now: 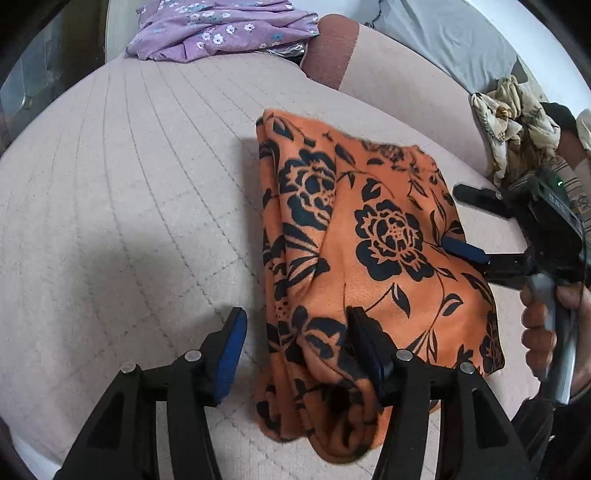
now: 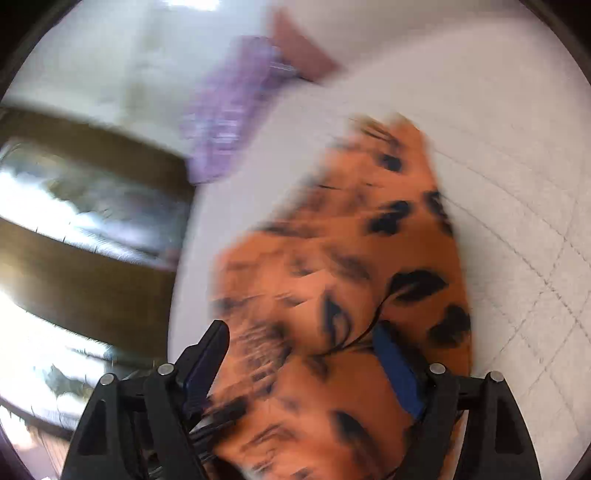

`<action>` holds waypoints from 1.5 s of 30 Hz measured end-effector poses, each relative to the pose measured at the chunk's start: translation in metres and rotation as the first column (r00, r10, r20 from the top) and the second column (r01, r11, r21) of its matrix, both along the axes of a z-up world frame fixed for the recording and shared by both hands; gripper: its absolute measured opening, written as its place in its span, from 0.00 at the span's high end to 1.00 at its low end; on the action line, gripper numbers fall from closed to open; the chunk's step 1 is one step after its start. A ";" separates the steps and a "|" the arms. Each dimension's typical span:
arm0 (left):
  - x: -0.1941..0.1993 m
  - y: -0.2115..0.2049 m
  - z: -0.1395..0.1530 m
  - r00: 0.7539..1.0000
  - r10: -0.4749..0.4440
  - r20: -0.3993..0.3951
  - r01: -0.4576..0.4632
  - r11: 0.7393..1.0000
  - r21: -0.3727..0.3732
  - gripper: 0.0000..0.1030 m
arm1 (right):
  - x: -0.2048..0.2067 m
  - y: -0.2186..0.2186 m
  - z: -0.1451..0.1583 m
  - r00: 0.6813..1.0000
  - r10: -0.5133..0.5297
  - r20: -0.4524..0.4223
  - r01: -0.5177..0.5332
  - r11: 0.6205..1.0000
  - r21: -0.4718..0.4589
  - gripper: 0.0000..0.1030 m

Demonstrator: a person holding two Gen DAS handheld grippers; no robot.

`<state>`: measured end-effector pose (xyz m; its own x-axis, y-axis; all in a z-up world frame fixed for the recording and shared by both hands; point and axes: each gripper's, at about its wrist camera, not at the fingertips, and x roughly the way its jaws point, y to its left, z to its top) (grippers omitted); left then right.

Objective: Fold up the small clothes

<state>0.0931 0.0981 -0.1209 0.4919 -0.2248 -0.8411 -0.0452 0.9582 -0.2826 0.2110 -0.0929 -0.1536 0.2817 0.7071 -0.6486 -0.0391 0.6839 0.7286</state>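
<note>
Between my spread left gripper (image 1: 295,350) fingers lies the orange floral garment (image 1: 369,240); my right gripper (image 2: 306,362), also apart, should press while I pinch squarely.

From the left wrist we look forward and down along our fingers (image 1: 232,350), close over the bed (image 1: 122,206), with the orange floral cloth (image 1: 354,243) filling the centre and lower right of the frame. The right gripper (image 1: 469,221) enters at the right edge. From the right wrist we face across the same cloth (image 2: 351,277), very near and blurred. Both views share the cloth, the bed (image 2: 517,155) and the purple garment (image 1: 221,29), upper left in one, upper centre (image 2: 229,114) in the other.
</note>
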 end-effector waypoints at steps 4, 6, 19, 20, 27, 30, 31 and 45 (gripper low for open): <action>-0.011 -0.002 0.045 0.986 -0.053 0.156 0.056 0.998 -0.013 0.45 | -0.002 -0.002 0.031 0.999 -0.003 0.051 0.000 0.999 0.041 0.22; -0.001 -0.008 0.039 0.988 -0.073 0.138 0.072 0.997 0.011 0.44 | 0.004 -0.001 0.044 0.996 0.005 0.090 -0.010 0.998 0.058 0.22; 0.017 0.001 -0.015 0.999 -0.035 0.034 0.035 0.999 0.015 0.31 | -0.001 -0.013 0.042 0.998 -0.027 0.056 0.021 0.995 0.099 0.27; 0.016 0.002 -0.014 0.999 -0.035 0.038 0.034 0.999 0.017 0.31 | -0.016 -0.010 0.045 0.998 0.000 0.063 -0.007 0.994 0.105 0.27; -0.020 -0.016 0.029 0.986 -0.042 0.163 0.040 0.999 0.017 0.33 | -0.075 -0.012 0.008 1.000 -0.012 0.018 0.010 0.996 0.094 0.27; -0.036 -0.017 0.025 0.988 -0.029 0.153 0.024 0.999 0.032 0.29 | -0.088 -0.008 0.035 0.996 0.008 0.089 -0.014 0.998 0.069 0.25; -0.035 -0.017 0.013 0.994 -0.023 0.102 0.017 0.998 0.058 0.28 | -0.096 -0.004 0.040 0.993 0.029 0.115 -0.039 0.996 0.081 0.23; -0.028 -0.015 0.028 0.989 0.004 0.147 -0.012 0.998 0.058 0.26 | -0.119 -0.035 0.021 0.995 -0.048 0.091 0.048 0.999 -0.003 0.21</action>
<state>0.0646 0.0833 -0.0928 0.6129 -0.1725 -0.7711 -0.0151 0.9731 -0.2297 0.0919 -0.1274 -0.1322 0.3732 0.6882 -0.6222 -0.0720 0.6901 0.7202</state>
